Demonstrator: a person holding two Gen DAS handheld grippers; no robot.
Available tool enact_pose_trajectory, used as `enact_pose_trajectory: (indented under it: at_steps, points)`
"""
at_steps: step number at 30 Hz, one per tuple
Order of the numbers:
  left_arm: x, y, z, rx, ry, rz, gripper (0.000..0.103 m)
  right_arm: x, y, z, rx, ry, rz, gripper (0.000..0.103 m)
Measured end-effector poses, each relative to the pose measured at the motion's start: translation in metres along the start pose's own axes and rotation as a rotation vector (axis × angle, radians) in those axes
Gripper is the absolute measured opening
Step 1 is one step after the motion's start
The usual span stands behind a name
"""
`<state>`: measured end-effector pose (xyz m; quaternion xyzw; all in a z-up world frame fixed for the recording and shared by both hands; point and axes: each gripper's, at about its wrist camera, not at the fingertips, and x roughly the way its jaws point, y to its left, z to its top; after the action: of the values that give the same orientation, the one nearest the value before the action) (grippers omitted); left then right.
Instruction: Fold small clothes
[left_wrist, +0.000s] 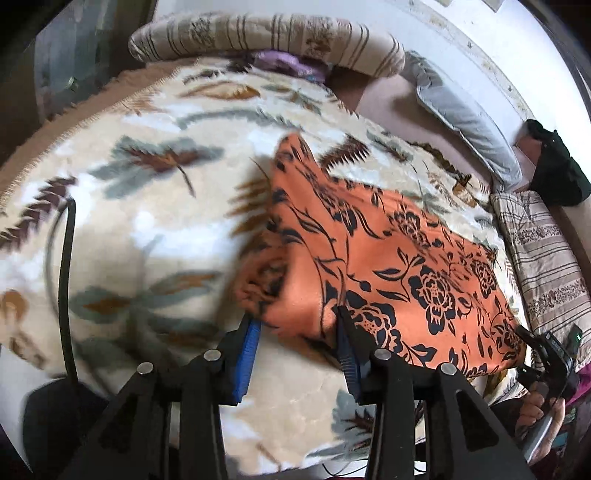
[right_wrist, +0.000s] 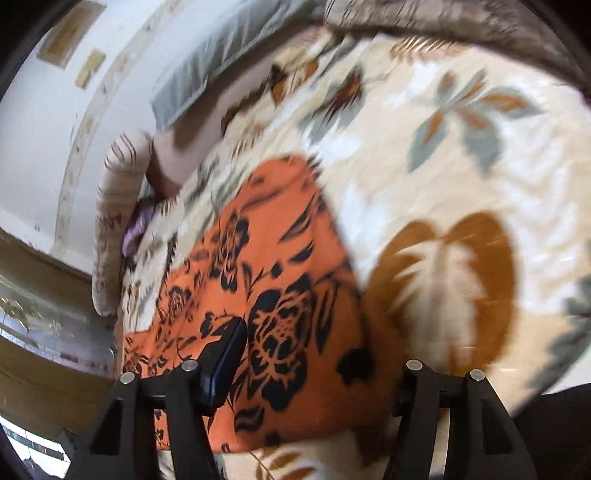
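An orange garment with black flowers (left_wrist: 388, 258) lies on a cream leaf-patterned blanket (left_wrist: 147, 184). In the left wrist view my left gripper (left_wrist: 299, 325) is open, its blue-padded fingers (left_wrist: 249, 343) standing either side of the garment's near bunched edge. The right gripper (left_wrist: 546, 354) shows at the garment's right end, held by a hand. In the right wrist view the garment (right_wrist: 277, 295) fills the middle. My right gripper (right_wrist: 314, 343) is open; its left finger (right_wrist: 225, 358) rests over the cloth, and its right finger is hidden under the cloth edge.
A striped bolster (left_wrist: 258, 33) and a purple item (left_wrist: 284, 64) lie at the head of the bed. A grey pillow (left_wrist: 465, 118) runs along the white wall. A dark garment (left_wrist: 557, 166) and a striped quilt (left_wrist: 546, 266) are at right. A black cable (left_wrist: 64, 280) crosses the blanket at left.
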<state>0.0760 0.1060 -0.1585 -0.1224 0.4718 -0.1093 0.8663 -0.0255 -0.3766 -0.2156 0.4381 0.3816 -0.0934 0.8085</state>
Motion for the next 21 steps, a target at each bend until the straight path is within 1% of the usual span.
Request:
enact_pose_trajectory:
  at_steps: [1,3,4,5,6,7,9,10,12,15,16,18,19,20,21]
  points:
    - [-0.007,0.002,0.000,0.006,-0.022,0.021,0.043,-0.014,-0.005,0.002,-0.005,-0.036,-0.018,0.065]
    - [-0.028,-0.005,0.007,0.055,-0.115,0.086,0.044,-0.034,-0.006,0.007,-0.028,-0.098,-0.050,0.065]
    - [-0.034,-0.009,0.011,0.073,-0.141,0.098,0.045,-0.045,-0.006,0.011,-0.049,-0.131,-0.054,0.065]
    - [-0.040,-0.014,0.016,0.096,-0.171,0.105,0.047,-0.051,-0.004,0.016,-0.066,-0.146,-0.052,0.064]
    - [-0.044,-0.024,0.022,0.127,-0.202,0.100,0.055,-0.053,-0.001,0.018,-0.075,-0.150,-0.047,0.061]
    - [-0.044,-0.032,0.026,0.149,-0.217,0.096,0.063,-0.053,0.004,0.022,-0.089,-0.148,-0.036,0.057]
    - [-0.035,-0.047,0.035,0.187,-0.229,0.117,0.066,-0.043,0.018,0.025,-0.127,-0.120,-0.034,0.037]
    - [-0.028,-0.054,0.039,0.203,-0.225,0.128,0.066,-0.034,0.028,0.028,-0.154,-0.104,-0.035,0.036]
    - [-0.002,-0.066,0.048,0.225,-0.174,0.139,0.066,-0.018,0.044,0.026,-0.181,-0.088,-0.025,0.034]
    - [0.028,-0.075,0.053,0.223,-0.107,0.153,0.067,0.009,0.060,0.030,-0.202,-0.057,-0.010,0.033]
    - [0.038,-0.076,0.054,0.225,-0.089,0.165,0.071,0.020,0.064,0.032,-0.201,-0.047,-0.012,0.033]
    - [0.057,-0.076,0.055,0.233,-0.055,0.215,0.075,0.038,0.067,0.038,-0.199,-0.029,-0.027,0.033]
    - [0.065,-0.074,0.054,0.238,-0.041,0.234,0.075,0.049,0.067,0.040,-0.195,-0.016,-0.039,0.033]
    - [0.075,-0.072,0.054,0.245,-0.016,0.251,0.075,0.060,0.064,0.042,-0.188,0.001,-0.058,0.033]
    - [0.089,-0.069,0.052,0.251,0.031,0.272,0.078,0.068,0.060,0.043,-0.181,0.021,-0.073,0.033]
